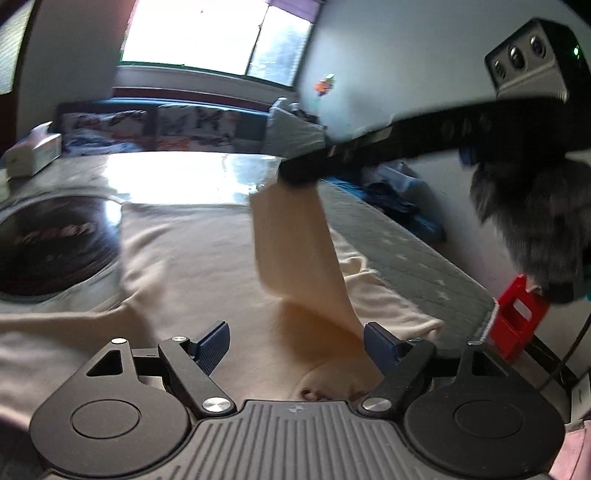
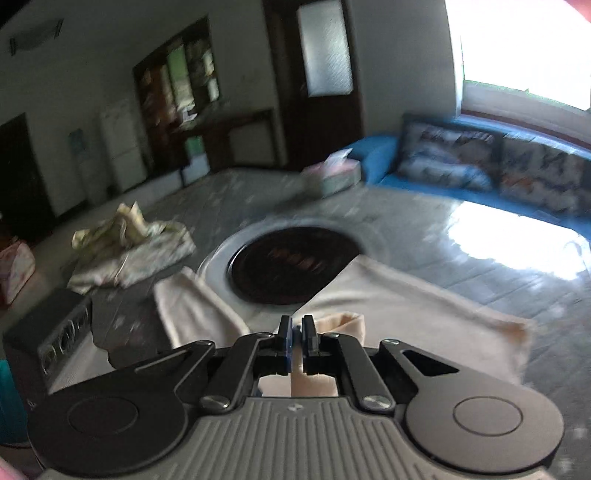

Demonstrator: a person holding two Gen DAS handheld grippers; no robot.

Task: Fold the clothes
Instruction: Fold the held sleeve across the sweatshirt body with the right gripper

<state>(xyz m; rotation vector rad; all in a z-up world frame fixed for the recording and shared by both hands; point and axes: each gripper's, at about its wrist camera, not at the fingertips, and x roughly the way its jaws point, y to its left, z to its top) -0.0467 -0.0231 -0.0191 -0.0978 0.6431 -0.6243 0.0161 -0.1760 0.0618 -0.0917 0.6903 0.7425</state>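
No brand name or label could be read: the reddish lettering on the dark round hob (image 2: 291, 266) set into the table (image 2: 480, 266) was too blurred to make out, and the tissue box (image 1: 31, 153) carried no legible print.

The cream garment (image 1: 207, 266) lay spread flat on the table, its far edge touching the hob's rim. The right tool (image 2: 295, 332) had its two fingers pressed nearly together on a strip of that garment's cloth; from the left wrist camera the same tool (image 1: 299, 173) appeared as a dark bar holding the strip lifted above the spread fabric. The left tool (image 1: 295, 345) stood wide open just over the garment near its collar, gripping nothing; the lifted strip hung down between the two tools and hid part of the cloth behind it.

Around the work: a crumpled pale floral cloth (image 2: 129, 251) lay on the table well apart from the garment, a blue sofa (image 2: 461, 162) with patterned cushions stood beyond the table under a bright window (image 1: 218, 35), and a red plastic piece (image 1: 519, 317) sat at the table's right edge.
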